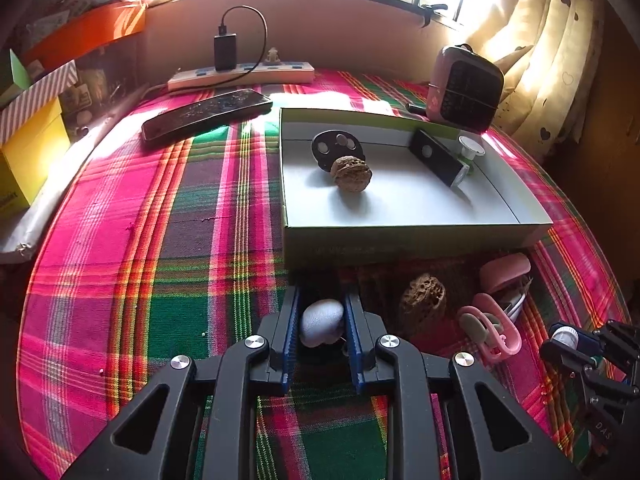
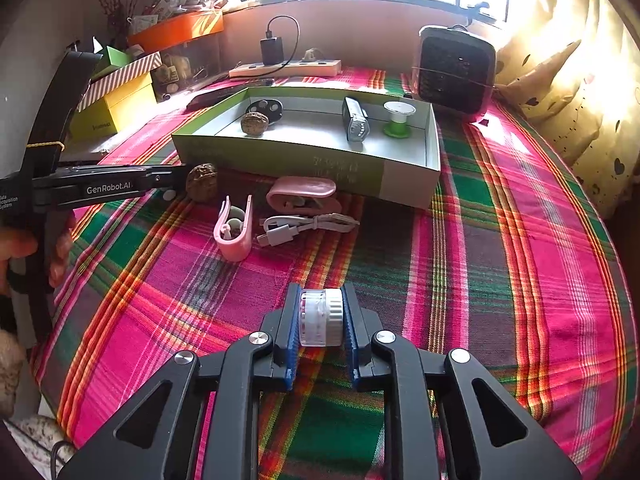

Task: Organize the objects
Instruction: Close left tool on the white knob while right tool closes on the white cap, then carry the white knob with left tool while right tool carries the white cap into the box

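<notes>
Landmark: the shallow cardboard tray [image 2: 408,176], green outside and white inside, on the plaid-covered bench [image 2: 500,248].
Left gripper [image 1: 322,326]: just in front of the tray's near wall, its blue-padded fingers [image 1: 290,330] closed against a small pale rounded object [image 1: 322,320].
Right gripper [image 2: 320,318]: well in front of the tray, fingers [image 2: 290,320] pinched on a small clear jar with a white ribbed cap [image 2: 320,316], held sideways.
Inside the tray: a walnut [image 2: 253,123] touching a dark oval key fob [image 2: 267,109] at the left end; a black rectangular device [image 2: 355,124] and a green-and-white spool [image 2: 399,119] toward the right end.
In front of the tray: a second walnut [image 2: 202,182] beside the left gripper's tip, a pink clip [image 2: 234,232], a pink case [image 2: 302,194] against the tray wall, a bundled white cable [image 2: 304,228].
Behind the tray: a black phone [image 1: 206,114], a power strip [image 1: 240,74] with a black charger [image 1: 225,50] plugged in, and a pink-framed heater [image 2: 456,74] at the far right corner.
</notes>
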### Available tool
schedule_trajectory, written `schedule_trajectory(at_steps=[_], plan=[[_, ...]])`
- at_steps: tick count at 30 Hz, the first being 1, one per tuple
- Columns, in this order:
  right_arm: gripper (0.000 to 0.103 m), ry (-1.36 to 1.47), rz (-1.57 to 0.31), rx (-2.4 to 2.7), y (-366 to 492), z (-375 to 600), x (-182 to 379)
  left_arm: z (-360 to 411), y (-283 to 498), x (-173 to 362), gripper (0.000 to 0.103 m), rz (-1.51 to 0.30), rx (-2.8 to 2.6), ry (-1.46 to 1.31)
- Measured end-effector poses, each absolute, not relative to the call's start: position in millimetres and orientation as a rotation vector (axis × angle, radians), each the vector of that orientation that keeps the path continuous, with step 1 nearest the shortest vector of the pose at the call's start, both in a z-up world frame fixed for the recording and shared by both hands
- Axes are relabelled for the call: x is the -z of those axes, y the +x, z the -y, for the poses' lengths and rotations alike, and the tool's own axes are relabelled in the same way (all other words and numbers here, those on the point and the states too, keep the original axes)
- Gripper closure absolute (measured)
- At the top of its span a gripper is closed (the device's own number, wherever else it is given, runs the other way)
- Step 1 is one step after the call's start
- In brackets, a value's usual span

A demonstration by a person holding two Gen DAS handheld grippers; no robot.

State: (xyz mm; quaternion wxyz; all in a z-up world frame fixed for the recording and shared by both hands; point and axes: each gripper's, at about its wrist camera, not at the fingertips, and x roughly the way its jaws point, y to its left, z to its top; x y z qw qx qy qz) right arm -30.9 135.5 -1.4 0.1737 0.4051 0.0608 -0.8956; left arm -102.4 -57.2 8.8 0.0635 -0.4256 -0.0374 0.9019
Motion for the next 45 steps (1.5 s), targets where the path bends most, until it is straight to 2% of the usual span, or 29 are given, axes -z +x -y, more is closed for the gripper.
schedule_trajectory(at_steps=[45], plan=[[0.083, 1.129, -0.131, 2.572, -39, -140, -13, 58, -88, -25, 0.083, 0.1, -2.72, -1.237]])
